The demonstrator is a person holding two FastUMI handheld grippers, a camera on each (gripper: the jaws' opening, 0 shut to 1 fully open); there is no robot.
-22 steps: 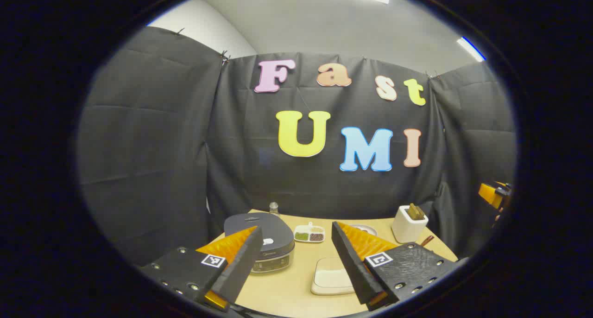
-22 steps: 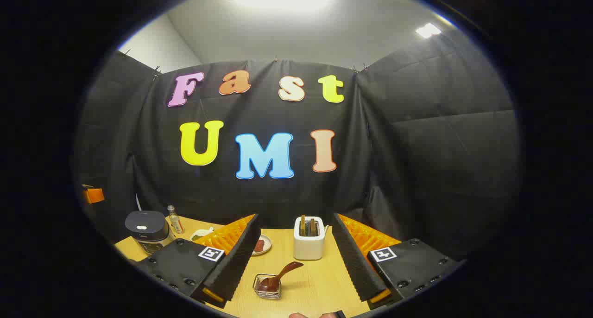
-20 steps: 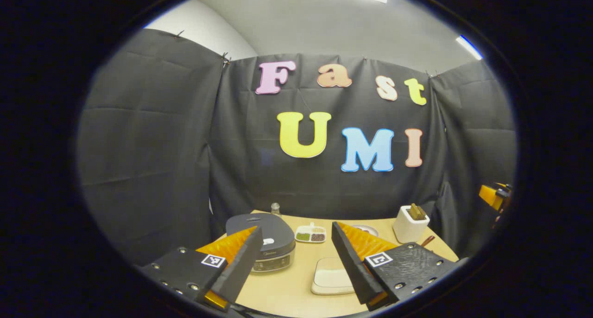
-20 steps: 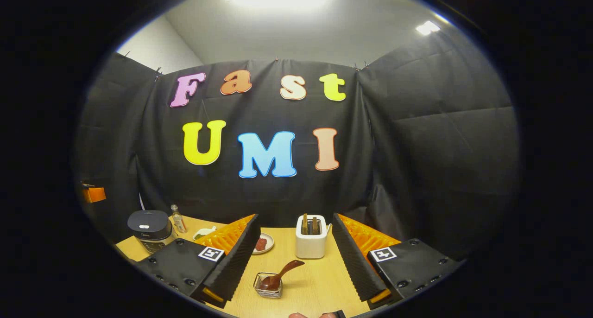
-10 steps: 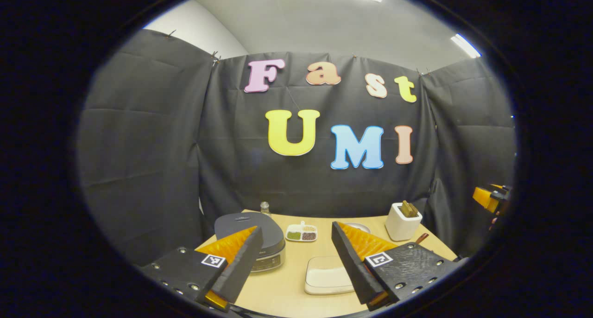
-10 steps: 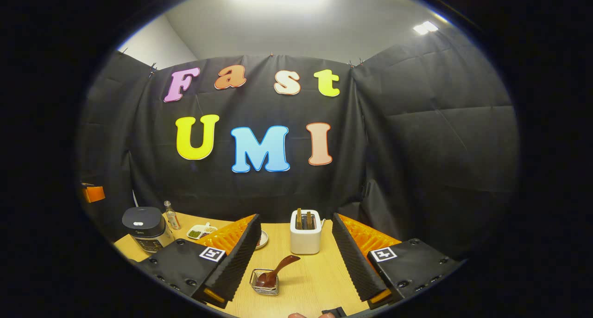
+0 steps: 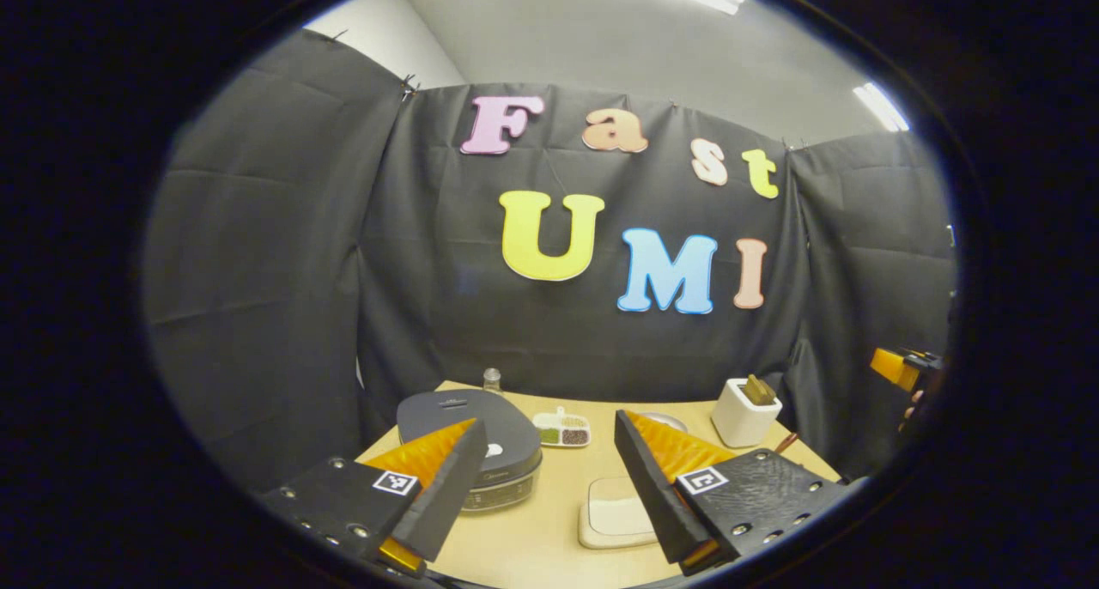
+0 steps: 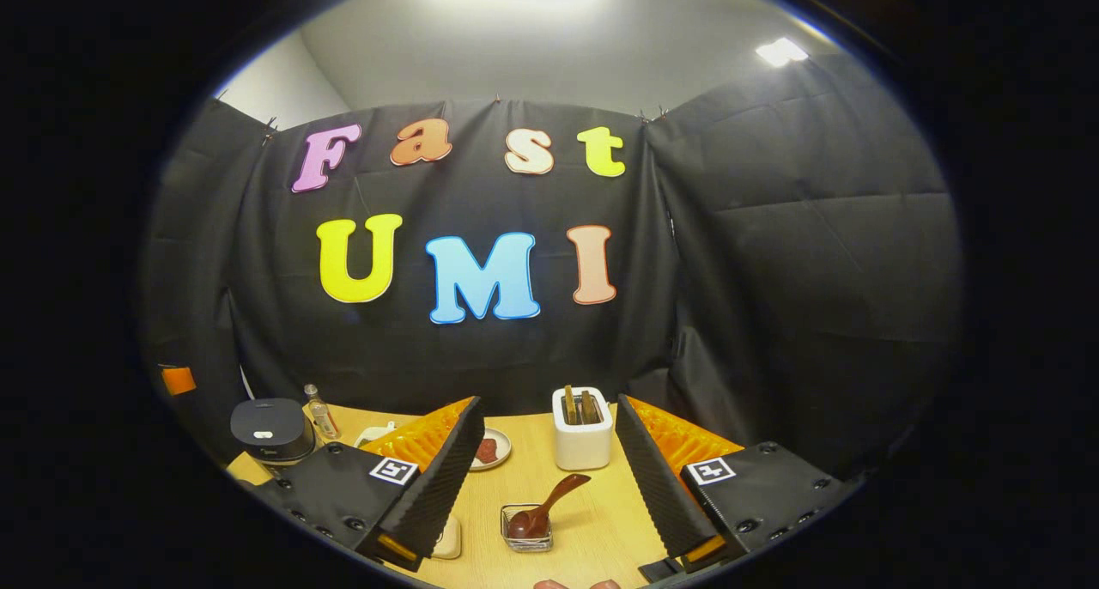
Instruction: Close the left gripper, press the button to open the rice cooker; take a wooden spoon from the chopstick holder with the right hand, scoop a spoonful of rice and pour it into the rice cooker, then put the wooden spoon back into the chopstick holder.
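Observation:
The dark grey rice cooker (image 7: 470, 430) stands closed at the table's left, a small white button (image 7: 495, 451) on its lid; it is farther off as the rice cooker (image 8: 270, 430) in the right gripper view. My left gripper (image 7: 549, 423) hangs open above and short of it, holding nothing. A white dish of rice (image 7: 614, 512) lies between its fingers. My right gripper (image 8: 549, 404) is open and holds nothing. Ahead of it a dark wooden spoon (image 8: 549, 503) leans in a small wire holder (image 8: 524, 529), in front of a white holder (image 8: 582, 441) with wooden utensils.
A divided tray of beans (image 7: 562, 430) and a small bottle (image 7: 491, 379) stand behind the cooker. A small plate (image 8: 491, 450) with something red lies left of the white holder. The wooden table (image 8: 601, 520) ends at the black cloth. The other gripper's orange part (image 7: 893, 367) shows far right.
Both views have drifted slightly: the spoon and white holder slid a little to the right in the right gripper view. Both grippers stay open and hold nothing.

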